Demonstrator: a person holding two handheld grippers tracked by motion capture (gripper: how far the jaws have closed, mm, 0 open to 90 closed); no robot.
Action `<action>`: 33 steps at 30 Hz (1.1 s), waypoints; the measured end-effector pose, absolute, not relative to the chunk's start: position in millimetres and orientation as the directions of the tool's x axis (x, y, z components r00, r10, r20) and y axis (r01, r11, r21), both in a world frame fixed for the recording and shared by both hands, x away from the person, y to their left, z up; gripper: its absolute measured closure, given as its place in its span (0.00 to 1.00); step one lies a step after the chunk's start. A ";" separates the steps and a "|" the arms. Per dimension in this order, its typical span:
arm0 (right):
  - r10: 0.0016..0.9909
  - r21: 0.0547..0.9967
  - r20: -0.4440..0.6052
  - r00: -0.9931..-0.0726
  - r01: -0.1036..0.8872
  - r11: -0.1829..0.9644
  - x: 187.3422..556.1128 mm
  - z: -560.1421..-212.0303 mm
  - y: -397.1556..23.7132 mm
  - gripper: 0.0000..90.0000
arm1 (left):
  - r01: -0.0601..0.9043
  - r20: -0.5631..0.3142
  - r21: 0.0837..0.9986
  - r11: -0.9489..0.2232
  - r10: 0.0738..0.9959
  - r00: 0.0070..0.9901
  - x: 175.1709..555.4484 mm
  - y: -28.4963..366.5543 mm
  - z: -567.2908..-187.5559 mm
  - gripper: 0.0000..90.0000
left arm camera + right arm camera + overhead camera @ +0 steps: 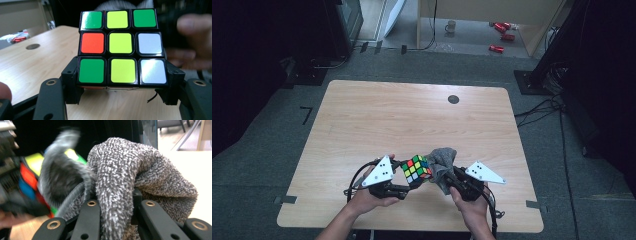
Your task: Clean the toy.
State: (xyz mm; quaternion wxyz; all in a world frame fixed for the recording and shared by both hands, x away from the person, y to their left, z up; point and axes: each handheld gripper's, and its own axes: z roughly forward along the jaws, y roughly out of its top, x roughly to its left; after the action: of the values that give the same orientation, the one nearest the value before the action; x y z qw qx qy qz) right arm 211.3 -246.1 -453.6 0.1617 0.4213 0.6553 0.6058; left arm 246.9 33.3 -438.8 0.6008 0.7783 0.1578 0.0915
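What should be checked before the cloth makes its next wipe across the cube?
1. Left gripper clamped on the puzzle cube: ok, jaws press on its lower corners.
2. Right gripper shut on the grey cloth: ok, the cloth bunches between the jaws.
3. Cloth touching the cube: ok, it lies against the cube's right side in the high view.
4. Cube lifted off the table: ok.
5. Cube faces clean: cannot tell.
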 end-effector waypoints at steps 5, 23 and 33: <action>0.682 0.936 0.261 -0.683 0.351 -0.007 207.6 -463.6 -225.3 0.87 | 0.187 -0.134 0.974 -0.130 0.337 0.932 251.2 41.8 -434.1 0.39; 0.667 0.952 0.163 -0.727 0.295 0.089 198.0 -465.4 -205.0 0.87 | 0.191 -0.142 0.973 -0.127 0.320 0.937 248.8 37.9 -435.9 0.39; 0.673 0.959 0.147 -0.725 0.271 0.083 196.0 -461.5 -208.3 0.87 | 0.204 -0.155 0.972 -0.121 0.323 0.933 249.4 38.3 -435.1 0.39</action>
State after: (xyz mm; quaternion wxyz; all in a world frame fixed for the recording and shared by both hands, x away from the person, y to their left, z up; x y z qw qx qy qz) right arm 196.0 -208.3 -461.5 0.1698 0.3298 0.7161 0.5913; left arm 249.4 38.3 -435.1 0.6391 0.7472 0.1763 0.0468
